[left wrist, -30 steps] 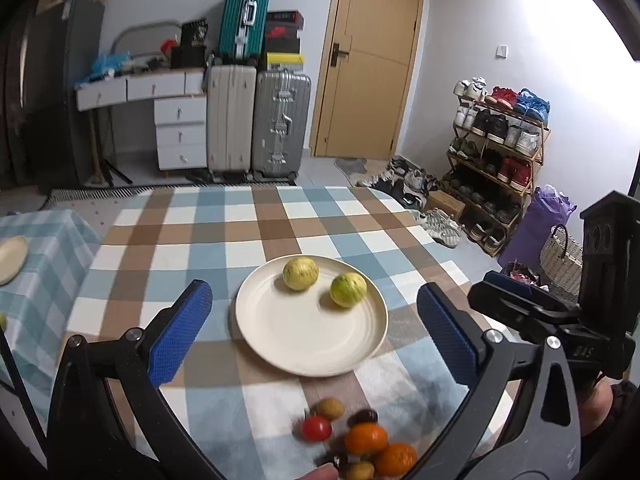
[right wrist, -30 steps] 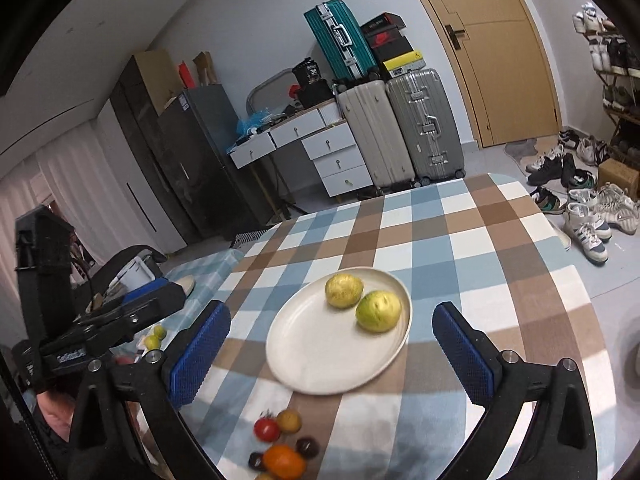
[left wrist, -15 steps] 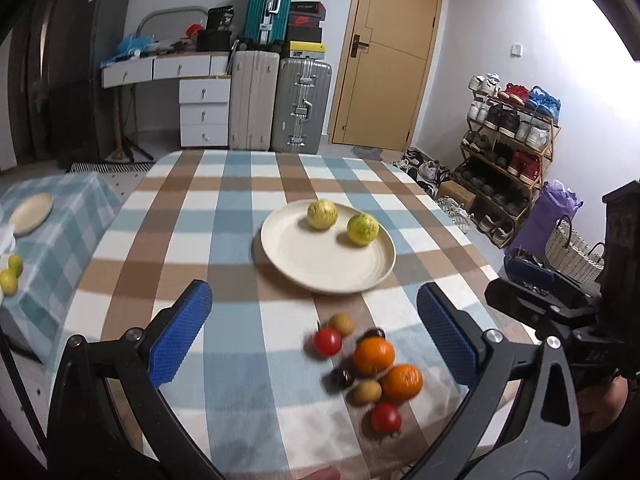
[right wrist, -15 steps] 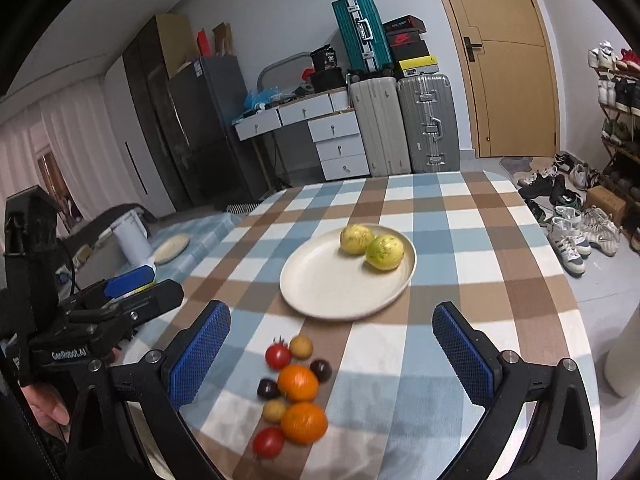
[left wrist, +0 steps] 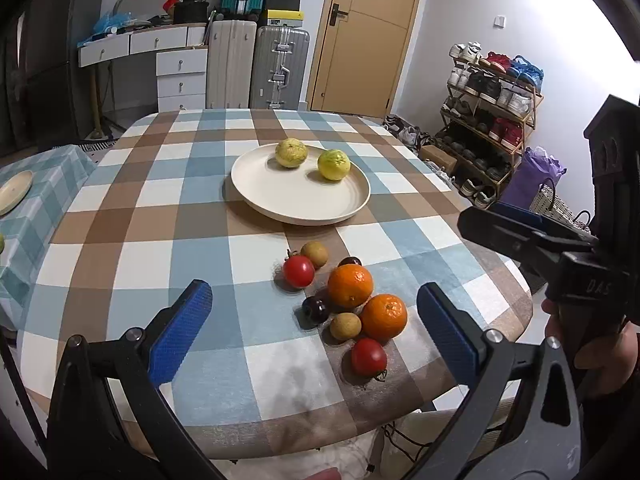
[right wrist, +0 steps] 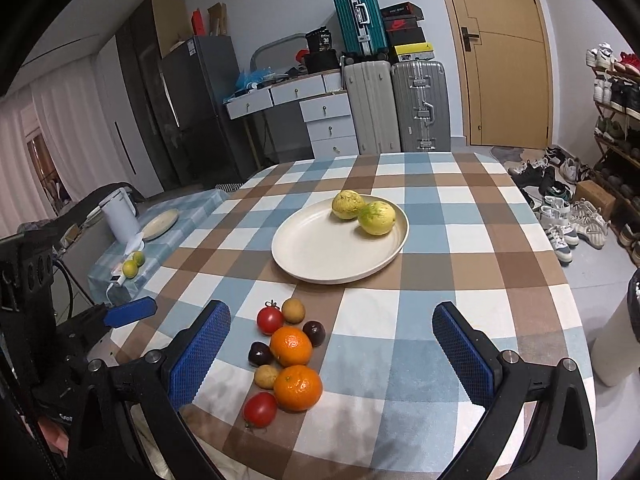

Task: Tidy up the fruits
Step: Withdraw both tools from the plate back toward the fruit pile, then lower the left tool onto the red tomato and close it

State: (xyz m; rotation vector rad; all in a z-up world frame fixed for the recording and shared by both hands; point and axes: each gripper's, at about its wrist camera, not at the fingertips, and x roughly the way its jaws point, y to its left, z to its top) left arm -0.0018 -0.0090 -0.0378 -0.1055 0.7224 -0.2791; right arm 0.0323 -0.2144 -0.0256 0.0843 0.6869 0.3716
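Note:
A cream plate (left wrist: 280,196) (right wrist: 312,256) sits mid-table with two yellow-green fruits (left wrist: 334,165) (right wrist: 376,219) at its far side. Near the front edge lies a cluster: two oranges (left wrist: 350,285) (right wrist: 291,346), two red tomatoes (left wrist: 298,271) (right wrist: 270,320), two small brown fruits (left wrist: 345,326) and two dark plums (left wrist: 315,309). My left gripper (left wrist: 314,330) is open and empty, held above the front edge over the cluster. My right gripper (right wrist: 332,356) is open and empty, just right of the cluster.
The checked tablecloth (left wrist: 160,216) covers the round table. A low side table at left holds a small plate (right wrist: 160,224), a white kettle (right wrist: 120,216) and two limes (right wrist: 132,266). Suitcases, drawers, a door and a shoe rack (left wrist: 488,120) stand behind.
Both grippers have pulled back toward the front edge and tilted down, so the whole fruit cluster has come into view. No fruit has moved. Both grippers stay open.

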